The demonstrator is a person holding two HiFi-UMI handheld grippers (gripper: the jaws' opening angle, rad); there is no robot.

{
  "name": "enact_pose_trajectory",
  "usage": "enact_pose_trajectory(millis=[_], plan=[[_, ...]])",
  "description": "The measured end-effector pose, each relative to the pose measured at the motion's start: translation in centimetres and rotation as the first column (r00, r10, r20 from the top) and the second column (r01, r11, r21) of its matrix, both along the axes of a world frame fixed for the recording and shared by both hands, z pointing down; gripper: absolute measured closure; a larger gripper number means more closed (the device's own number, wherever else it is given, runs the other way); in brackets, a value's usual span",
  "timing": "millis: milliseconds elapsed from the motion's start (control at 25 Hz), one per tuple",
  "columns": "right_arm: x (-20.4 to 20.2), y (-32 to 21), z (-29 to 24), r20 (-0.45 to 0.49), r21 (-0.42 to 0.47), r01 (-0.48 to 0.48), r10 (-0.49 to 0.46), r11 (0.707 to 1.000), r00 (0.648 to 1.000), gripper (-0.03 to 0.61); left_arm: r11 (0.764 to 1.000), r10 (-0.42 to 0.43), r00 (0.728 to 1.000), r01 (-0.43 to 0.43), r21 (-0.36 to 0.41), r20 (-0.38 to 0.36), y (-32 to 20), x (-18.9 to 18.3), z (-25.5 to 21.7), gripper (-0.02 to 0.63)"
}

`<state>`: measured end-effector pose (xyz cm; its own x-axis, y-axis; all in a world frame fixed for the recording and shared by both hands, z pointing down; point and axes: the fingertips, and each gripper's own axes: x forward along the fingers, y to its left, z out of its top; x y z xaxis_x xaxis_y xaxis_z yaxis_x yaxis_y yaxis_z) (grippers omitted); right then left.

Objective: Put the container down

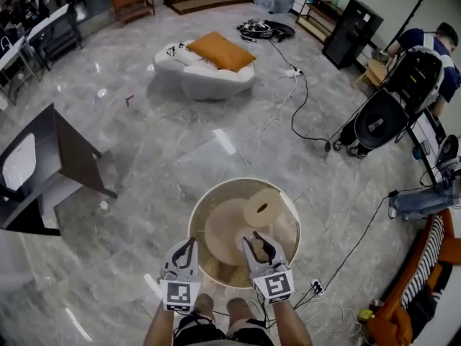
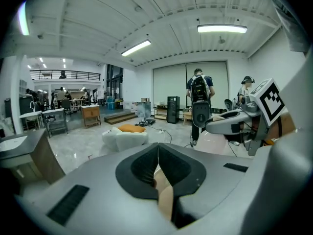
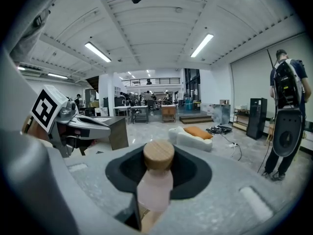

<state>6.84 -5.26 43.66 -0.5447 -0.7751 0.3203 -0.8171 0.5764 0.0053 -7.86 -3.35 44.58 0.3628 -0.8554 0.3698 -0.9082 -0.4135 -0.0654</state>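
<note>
The container is a pale pink bottle (image 3: 155, 190) with a round wooden lid (image 3: 158, 154). It stands upright between the dark pads of my right gripper (image 3: 159, 173), which is shut on it. In the head view, my right gripper (image 1: 260, 244) hangs over the near part of a round beige table (image 1: 199, 202); the bottle is mostly hidden there. My left gripper (image 1: 187, 245) is at the table's near left rim. Its jaws (image 2: 158, 155) meet in a thin line with nothing between them. A cream roll (image 1: 263, 207) lies on the table beyond the right gripper.
A white seat with an orange cushion (image 1: 216, 50) sits on the grey floor beyond the table. A dark desk (image 1: 54, 157) is at the left. Cables (image 1: 299, 107) and a power strip (image 1: 315, 287) lie on the floor. A person with a backpack (image 1: 414, 78) stands at the right.
</note>
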Motion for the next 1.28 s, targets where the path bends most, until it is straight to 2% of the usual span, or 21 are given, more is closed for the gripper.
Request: enact_pose_trajectory(millis=[200,640,800,960,1040,1120,1280], plan=[[-0.6,-1.2,5.4,-0.007,-0.047,0.038,-0.038,0.998,0.999,0.460,0.998,-0.036,0.999,0.036,-0.053,-0.003,-0.1,-0.4,4.9,0.594],[-2.5,-2.4,20.4,-0.034,-0.159,0.119,-0.126,0.980,0.991,0.460,0.982,-0.103,0.995,0.100,-0.161,-0.015,0.1,-1.5,19.0,0.594],[-3.5,-2.4,25.2,-0.053,-0.176,0.156,-0.167,0.972,0.984,0.460,0.979,-0.094,0.996,0.090,-0.185,-0.011,0.2,-1.6,23.8,0.594],[-4.2,-2.6,29.8,-0.069,-0.185,0.173,-0.188,0.967,0.980,0.460,0.960,-0.161,0.985,0.140,-0.241,-0.069,0.0,-1.8,27.8,0.594],[-4.4,-2.5,31.7,-0.082,-0.188,0.176,-0.194,0.966,0.978,0.460,0.964,-0.132,0.990,0.117,-0.238,-0.048,0.2,-1.9,29.7,0.594],[-4.5,-2.6,33.2,-0.086,-0.193,0.176,-0.196,0.965,0.977,0.460,0.963,-0.131,0.990,0.115,-0.245,-0.050,0.2,-1.9,31.1,0.594],[-4.5,-2.5,35.6,-0.087,-0.199,0.172,-0.193,0.965,0.977,0.460,0.944,-0.181,0.979,0.145,-0.297,-0.096,0.6,-1.5,33.0,0.594]])
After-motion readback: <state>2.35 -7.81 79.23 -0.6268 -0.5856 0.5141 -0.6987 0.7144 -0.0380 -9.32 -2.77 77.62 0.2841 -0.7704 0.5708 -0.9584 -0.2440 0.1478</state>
